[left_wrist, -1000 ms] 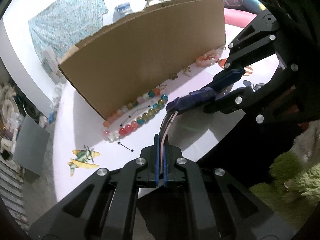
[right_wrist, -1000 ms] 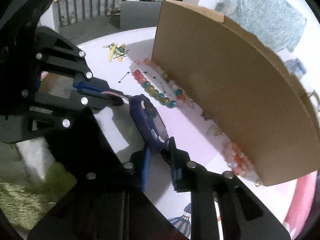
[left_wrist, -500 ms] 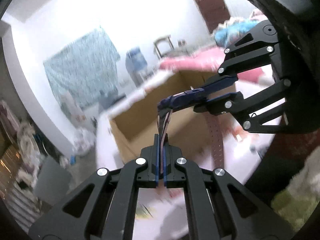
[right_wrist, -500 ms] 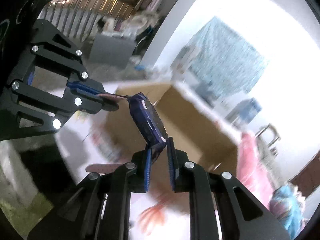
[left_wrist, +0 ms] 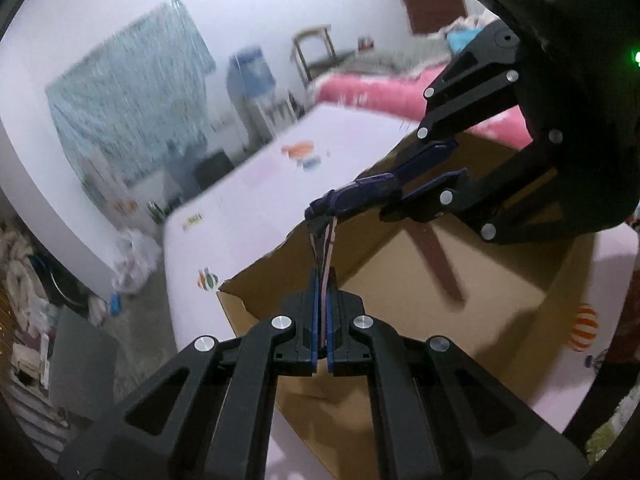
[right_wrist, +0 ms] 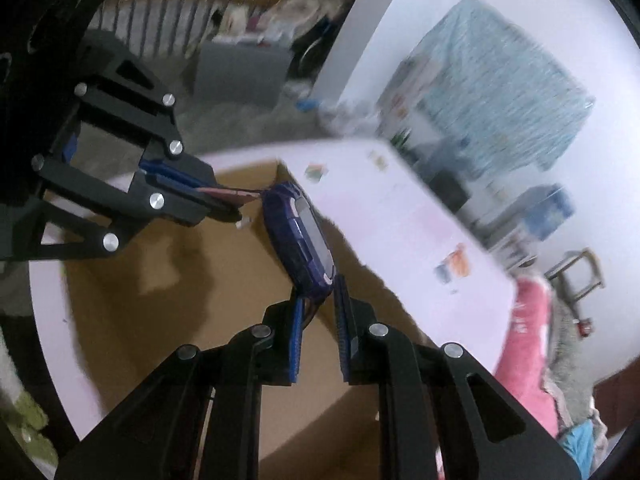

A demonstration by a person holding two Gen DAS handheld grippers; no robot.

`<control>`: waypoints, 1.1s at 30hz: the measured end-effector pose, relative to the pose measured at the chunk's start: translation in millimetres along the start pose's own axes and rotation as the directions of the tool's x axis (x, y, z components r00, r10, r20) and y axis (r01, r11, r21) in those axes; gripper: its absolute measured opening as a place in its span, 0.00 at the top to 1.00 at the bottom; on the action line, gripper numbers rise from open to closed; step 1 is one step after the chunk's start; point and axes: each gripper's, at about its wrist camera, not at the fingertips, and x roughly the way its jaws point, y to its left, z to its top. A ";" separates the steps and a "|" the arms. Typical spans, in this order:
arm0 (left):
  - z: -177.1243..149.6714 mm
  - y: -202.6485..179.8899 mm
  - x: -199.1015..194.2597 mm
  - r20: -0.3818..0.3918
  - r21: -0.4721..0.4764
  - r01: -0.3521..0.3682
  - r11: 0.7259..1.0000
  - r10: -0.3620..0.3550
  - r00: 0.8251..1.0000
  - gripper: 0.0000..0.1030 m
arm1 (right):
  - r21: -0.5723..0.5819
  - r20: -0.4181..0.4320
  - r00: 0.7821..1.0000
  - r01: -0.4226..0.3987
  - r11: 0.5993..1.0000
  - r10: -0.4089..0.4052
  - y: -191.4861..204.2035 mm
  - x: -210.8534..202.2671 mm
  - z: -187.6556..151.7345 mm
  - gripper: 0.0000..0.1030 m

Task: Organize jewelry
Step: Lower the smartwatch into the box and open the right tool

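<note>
I've got the watch (right_wrist: 300,240) slung between both hand-held grippers, above the open box (left_wrist: 500,280) on the table (left_wrist: 240,200). I'd keep both level and lower together so the strap doesn't twist, then let go low inside. Left hand-held gripper (left_wrist: 322,312) is pressed together on the pink strap (left_wrist: 326,252); right hand-held gripper (right_wrist: 318,332), narrowly parted, pinches the watch's other end.
</note>
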 end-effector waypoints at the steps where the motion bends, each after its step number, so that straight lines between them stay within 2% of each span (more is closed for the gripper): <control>1: 2.9 5.1 7.1 -0.025 -0.004 -0.002 1.000 0.002 1.000 0.94 | 0.000 -0.018 1.000 -0.025 1.000 0.025 -7.7 11.8 2.2 0.86; 2: 4.3 10.3 13.4 -0.043 -0.010 -0.005 1.000 0.004 0.999 0.93 | -0.001 -0.035 0.998 -0.044 0.999 0.044 -14.1 21.2 4.0 0.87; 3: 6.2 18.7 17.8 -0.056 -0.026 -0.007 1.000 0.005 0.998 0.87 | -0.006 -0.059 0.995 -0.076 0.997 0.075 -19.4 32.7 6.4 0.87; 5: 4.6 32.0 15.5 -0.054 -0.071 -0.007 0.997 0.003 0.999 0.82 | -0.026 -0.105 0.988 -0.113 0.993 0.110 -22.8 52.3 9.2 0.87; 6: 3.1 39.8 12.8 -0.041 -0.108 -0.002 0.994 -0.002 0.999 0.80 | -0.038 -0.126 0.985 -0.120 0.992 0.114 -23.3 58.0 10.0 0.92; 9: -10.3 57.0 -4.9 0.001 -0.190 -0.019 0.982 0.020 1.000 0.80 | -0.139 -0.202 0.975 -0.121 0.983 0.092 -1.9 77.0 8.8 0.93; 11: -21.3 64.9 -17.2 0.033 -0.249 -0.018 0.968 0.027 0.999 0.80 | -0.213 -0.246 0.967 -0.122 0.969 0.068 13.9 81.3 -2.5 0.93; 13: -34.2 75.0 -29.5 0.060 -0.327 -0.008 0.945 0.029 0.998 0.80 | -0.278 -0.303 0.950 -0.162 0.947 0.073 28.0 83.5 -11.7 0.93; 15: -50.9 79.3 -43.6 0.086 -0.388 0.006 0.922 0.029 0.996 0.80 | -0.287 -0.328 0.937 -0.216 0.933 0.116 37.6 73.8 -19.6 0.93; 18: -75.5 75.4 -62.2 0.113 -0.445 0.018 0.895 0.036 0.993 0.80 | -0.229 -0.333 0.928 -0.254 0.940 0.169 33.6 60.7 -17.5 0.92; 21: -102.0 69.4 -75.7 0.129 -0.512 0.039 0.858 0.032 0.991 0.73 | -0.075 -0.304 0.928 -0.248 0.966 0.214 12.8 50.7 -6.8 0.91; 23: -119.6 63.4 -80.2 0.138 -0.554 0.054 0.831 0.028 0.990 0.67 | 0.036 -0.268 0.933 -0.241 0.970 0.242 2.2 48.2 0.4 0.85; 25: -141.0 54.3 -83.1 0.136 -0.598 0.061 0.800 0.026 0.990 0.63 | 0.131 -0.232 0.934 -0.246 0.960 0.271 -1.7 53.6 5.6 0.73; 28: -169.7 39.9 -81.5 0.101 -0.646 0.060 0.761 0.007 0.995 0.60 | 0.142 -0.230 0.942 -0.215 0.966 0.243 8.6 70.1 6.5 0.62; 32: -205.0 25.7 -84.2 0.044 -0.685 0.041 0.728 -0.015 0.999 0.59 | 0.087 -0.264 0.940 -0.198 0.976 0.214 33.3 96.6 7.5 0.60; 33: -210.1 24.2 -84.6 0.036 -0.692 0.037 0.721 -0.018 0.999 0.59 | 0.068 -0.266 0.940 -0.200 0.977 0.211 39.6 102.3 9.2 0.56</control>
